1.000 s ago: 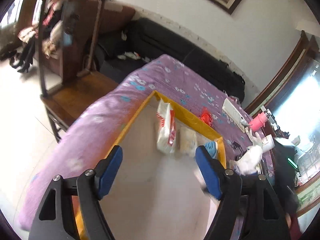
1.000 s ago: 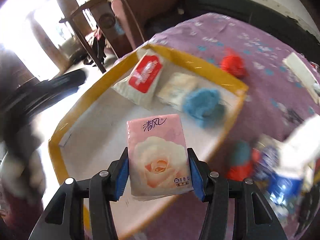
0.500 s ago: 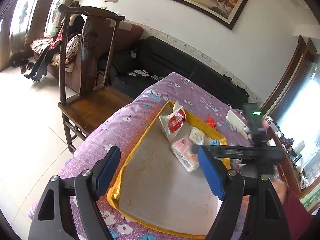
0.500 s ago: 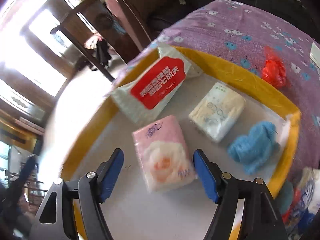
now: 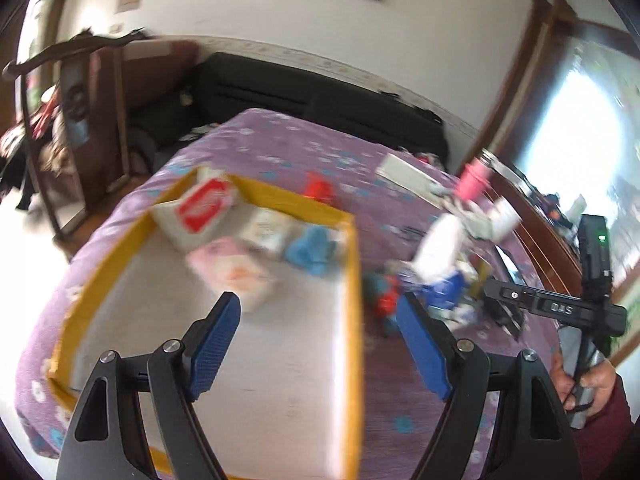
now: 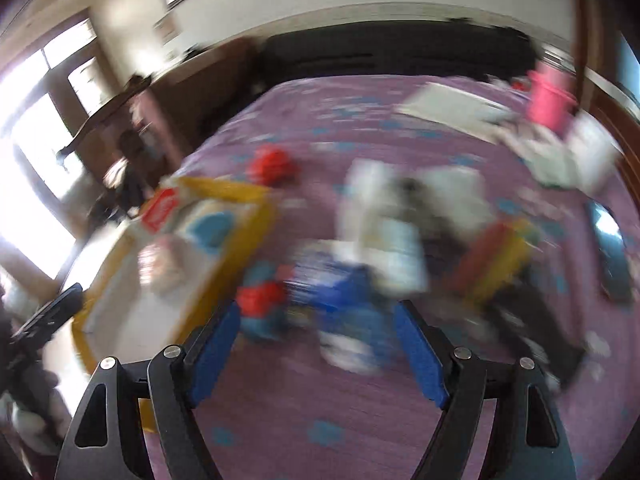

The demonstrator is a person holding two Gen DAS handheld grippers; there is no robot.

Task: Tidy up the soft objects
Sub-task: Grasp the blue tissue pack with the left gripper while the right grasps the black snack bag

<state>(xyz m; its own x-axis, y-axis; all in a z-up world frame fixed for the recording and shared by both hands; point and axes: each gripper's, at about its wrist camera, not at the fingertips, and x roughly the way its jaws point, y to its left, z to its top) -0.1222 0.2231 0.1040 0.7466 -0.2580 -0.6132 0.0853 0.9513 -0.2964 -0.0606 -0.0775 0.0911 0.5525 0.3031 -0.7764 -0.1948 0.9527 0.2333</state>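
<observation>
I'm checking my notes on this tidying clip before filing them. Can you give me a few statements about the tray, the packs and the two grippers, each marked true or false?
1. The pink tissue pack lies inside the yellow-rimmed tray. True.
2. The right gripper is clamped on the pink tissue pack. False: its jaws have just been opening and nothing is between them; it points at the clutter on the purple cloth.
3. The left gripper holds nothing. True.
4. The blue soft object lies outside the tray on the cloth. False: it sits in the tray's far corner.
5. The red-labelled pack is in the tray. True.
</observation>
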